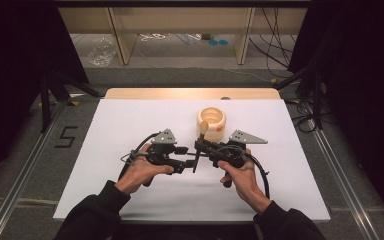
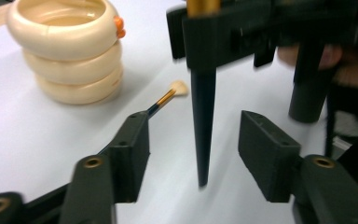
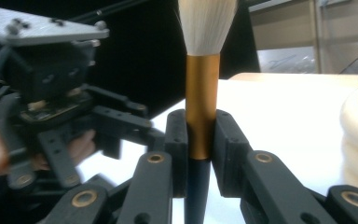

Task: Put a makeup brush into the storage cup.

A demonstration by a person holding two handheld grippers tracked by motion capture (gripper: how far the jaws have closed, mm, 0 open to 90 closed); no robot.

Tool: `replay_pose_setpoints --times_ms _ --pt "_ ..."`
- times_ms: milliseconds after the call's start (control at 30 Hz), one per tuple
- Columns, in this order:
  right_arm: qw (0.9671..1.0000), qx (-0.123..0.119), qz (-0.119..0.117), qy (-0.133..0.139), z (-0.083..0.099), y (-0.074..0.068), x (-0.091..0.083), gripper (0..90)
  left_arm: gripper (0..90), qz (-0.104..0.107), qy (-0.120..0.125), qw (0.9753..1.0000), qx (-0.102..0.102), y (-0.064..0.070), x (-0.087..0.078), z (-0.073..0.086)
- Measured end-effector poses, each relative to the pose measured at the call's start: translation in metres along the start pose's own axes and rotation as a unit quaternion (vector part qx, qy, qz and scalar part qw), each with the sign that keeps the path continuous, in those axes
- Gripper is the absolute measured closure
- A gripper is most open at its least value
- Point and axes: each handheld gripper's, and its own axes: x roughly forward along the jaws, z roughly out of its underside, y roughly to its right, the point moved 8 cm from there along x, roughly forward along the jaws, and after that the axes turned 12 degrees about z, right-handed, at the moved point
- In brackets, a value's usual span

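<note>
Right gripper view: we see our right gripper clenched on the makeup brush at its gold ferrule, bristles up, dark handle pointing down.
Left gripper view: our left gripper is released, its jaws standing apart on either side of the brush's tapered handle tip, not yet touching it.
Step in hand: we judge this a handover of the brush from right to left.
How to do it well: we should bring the left jaws level and close higher on the handle, where it is thicker, and loosen the right only once the left grip is firm; the thin tip could slip.
Nearby: a cream ribbed holder stands just behind the grippers, and a second small brush lies on the white table.
In the way: the right gripper's body sits close above the left jaws, so we have little room.
</note>
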Motion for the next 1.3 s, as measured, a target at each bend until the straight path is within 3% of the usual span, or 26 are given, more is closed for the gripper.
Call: replay_pose_setpoints --times_ms 167,333,633,733,1067,1300 --pt "0.9994 -0.028 0.020 0.003 -0.006 0.005 -0.003 78.0 32.9 -0.034 0.003 0.9994 0.008 -0.001 -0.013 0.016" --pt "0.9980 -0.057 0.026 0.004 -0.010 0.008 -0.003 78.0 29.4 -0.047 0.016 0.9988 0.006 -0.002 -0.027 0.030" --pt "0.9956 -0.084 0.042 0.004 -0.019 0.016 -0.001 78.0 26.3 -0.067 0.023 0.9975 0.005 0.003 -0.042 0.051" --pt "0.9948 -0.090 0.048 0.005 -0.024 0.020 0.000 78.0 25.5 -0.073 0.036 0.9967 -0.002 0.003 -0.045 0.056" --pt "0.9921 -0.104 0.070 0.003 -0.039 0.035 0.010 78.0 23.2 -0.096 0.037 0.9946 0.008 0.006 -0.051 0.066" --pt "0.9917 -0.098 0.083 0.009 -0.054 0.048 0.014 78.0 22.1 -0.089 0.031 0.9955 0.006 0.011 -0.050 0.070"
